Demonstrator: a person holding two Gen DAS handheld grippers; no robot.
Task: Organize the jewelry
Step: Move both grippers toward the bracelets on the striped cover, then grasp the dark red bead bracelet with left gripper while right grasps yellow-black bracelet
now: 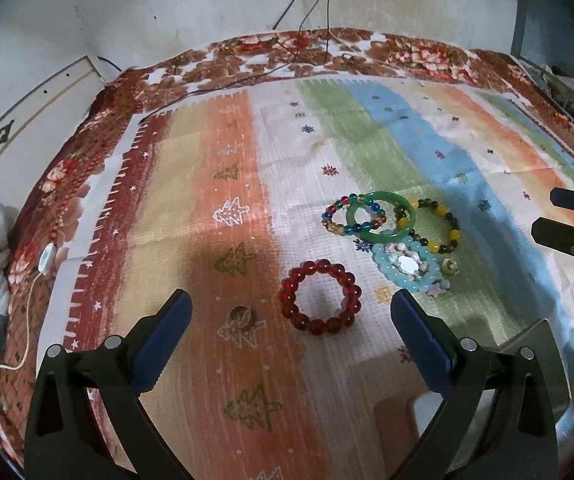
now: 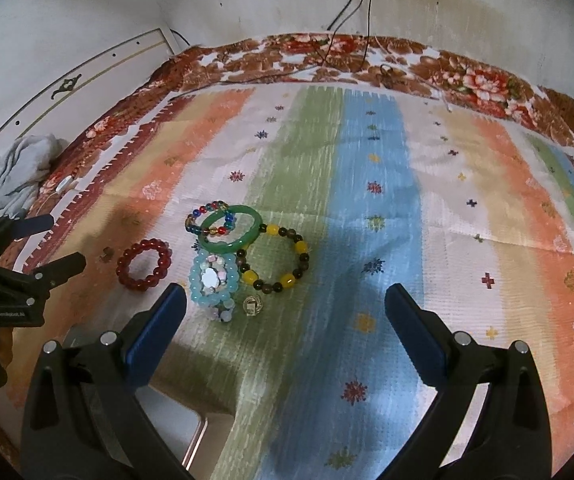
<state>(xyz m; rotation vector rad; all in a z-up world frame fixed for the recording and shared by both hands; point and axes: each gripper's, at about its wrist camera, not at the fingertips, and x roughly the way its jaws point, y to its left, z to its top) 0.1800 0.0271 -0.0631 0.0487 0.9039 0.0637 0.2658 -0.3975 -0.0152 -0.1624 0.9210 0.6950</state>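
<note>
A red bead bracelet (image 1: 320, 303) lies on the striped cloth between the tips of my open, empty left gripper (image 1: 291, 308). Behind it lie a multicolour bead bracelet (image 1: 351, 214), a green bangle (image 1: 381, 216), a yellow-and-brown bead bracelet (image 1: 439, 226), a light blue bead bracelet (image 1: 407, 264) and a small ring (image 1: 451, 266). In the right wrist view my open, empty right gripper (image 2: 285, 300) hovers just right of the blue bracelet (image 2: 215, 276) and ring (image 2: 253, 304), with the red bracelet (image 2: 145, 264), green bangle (image 2: 231, 230) and yellow-and-brown bracelet (image 2: 275, 260) beyond.
A small brown ring (image 1: 241, 316) lies on the orange stripe. A box corner with a pale rim (image 2: 197, 432) sits at the near edge; it also shows in the left wrist view (image 1: 543, 360). Cables (image 1: 303, 52) trail at the far edge. A white switch (image 1: 47, 258) and grey cloth (image 2: 19, 168) lie left.
</note>
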